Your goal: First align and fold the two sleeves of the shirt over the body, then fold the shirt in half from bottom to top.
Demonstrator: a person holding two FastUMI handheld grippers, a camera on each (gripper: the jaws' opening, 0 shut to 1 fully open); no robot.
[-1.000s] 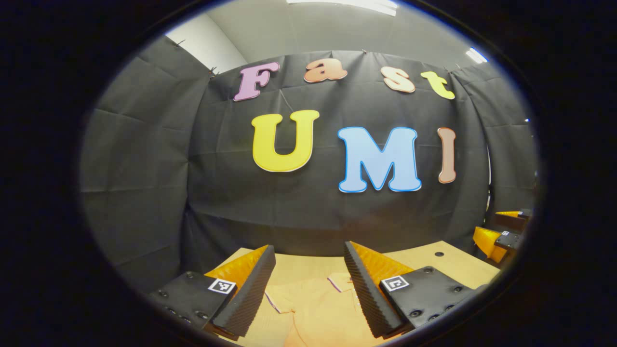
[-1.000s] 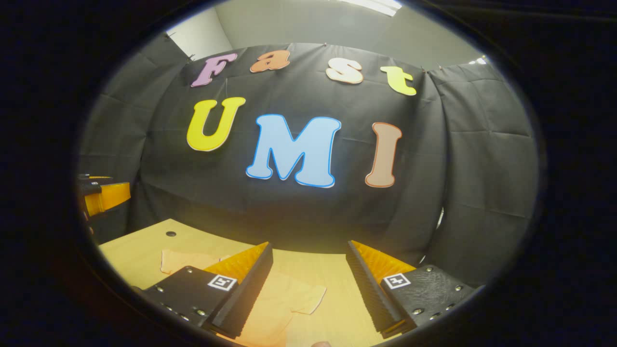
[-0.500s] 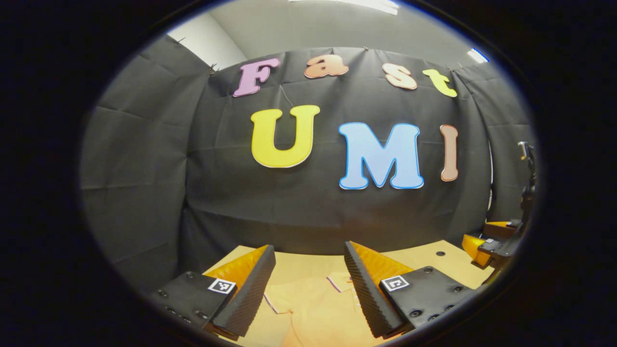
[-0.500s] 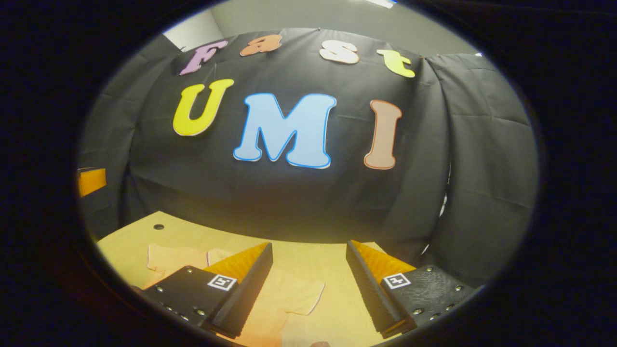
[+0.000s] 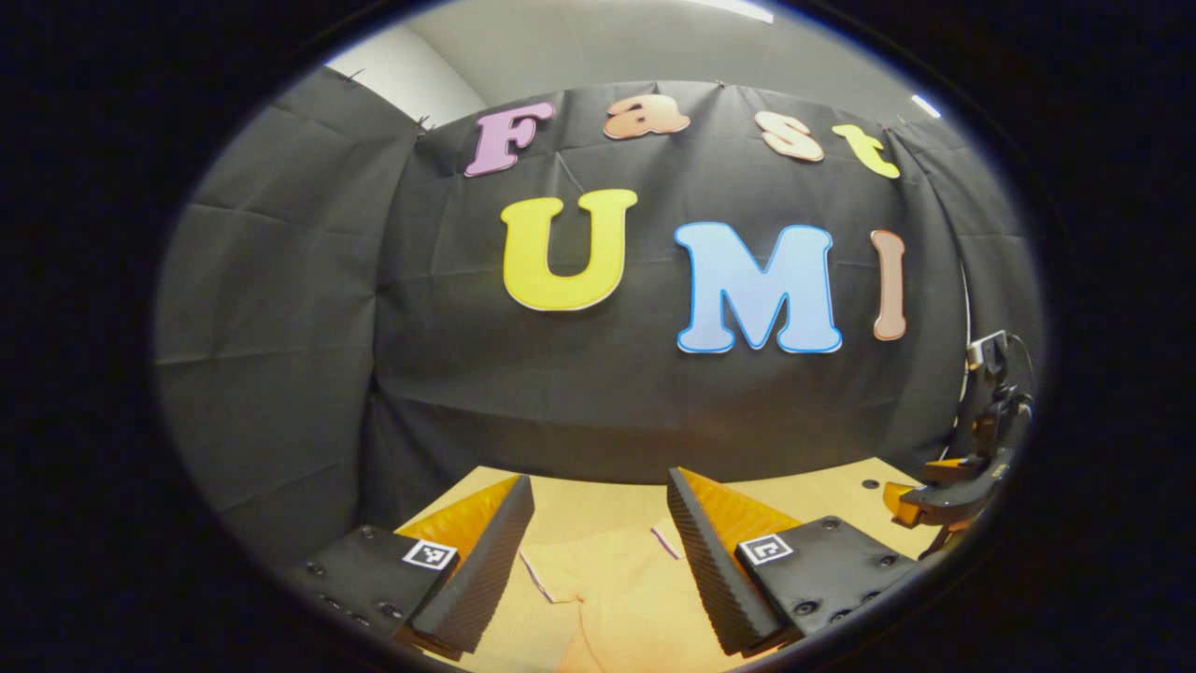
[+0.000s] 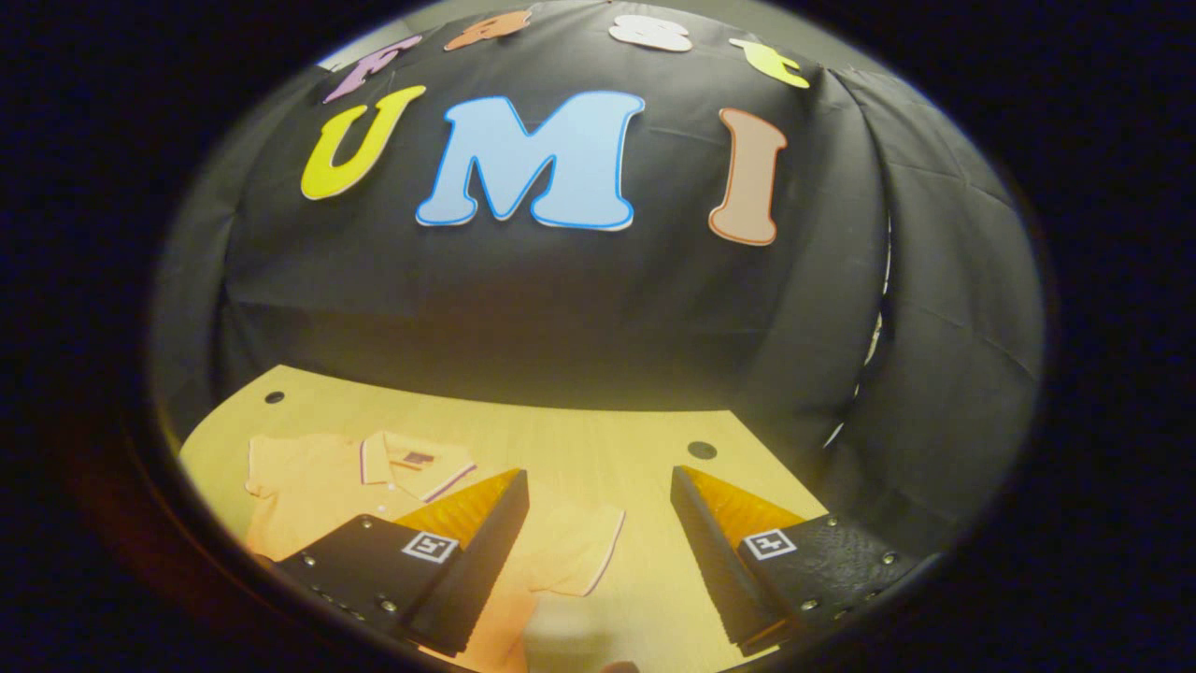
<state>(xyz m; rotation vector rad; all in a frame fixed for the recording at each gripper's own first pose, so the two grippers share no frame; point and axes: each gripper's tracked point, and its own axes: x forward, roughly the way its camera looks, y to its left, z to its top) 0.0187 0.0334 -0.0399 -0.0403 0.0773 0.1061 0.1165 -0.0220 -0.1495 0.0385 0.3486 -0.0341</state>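
A pale wooden worktop (image 6: 598,439) with a fine straight grain fills the lower part of both views, its far edge meeting the booth wall (image 6: 561,308), a matte black cloth that hangs in soft creases and folds around the sides. Two small dark round holes sit in the worktop in the right gripper view, one at centre left near the far edge (image 6: 274,397) and one right of centre (image 6: 702,451). At the top of the left gripper view a strip of plain light ceiling (image 5: 607,47) shows above the cloth. The shirt (image 6: 318,481) lies flat on the worktop at the lower left of the right gripper view: a soft, light orange polo with a collar (image 6: 416,458) edged in thin dark piping, and one short sleeve (image 6: 575,551) spread out towards the middle of the frame, between the fingers. The right tool (image 6: 598,551) is released, its ribbed wedge-shaped fingers wide apart above the sleeve, touching nothing. In the left gripper view the left tool (image 5: 598,551) is likewise released, fingers spread over another part of the shirt (image 5: 607,589), where a piped sleeve edge shows at bottom centre. The other tool appears at the right edge of that view (image 5: 944,495), above the worktop.
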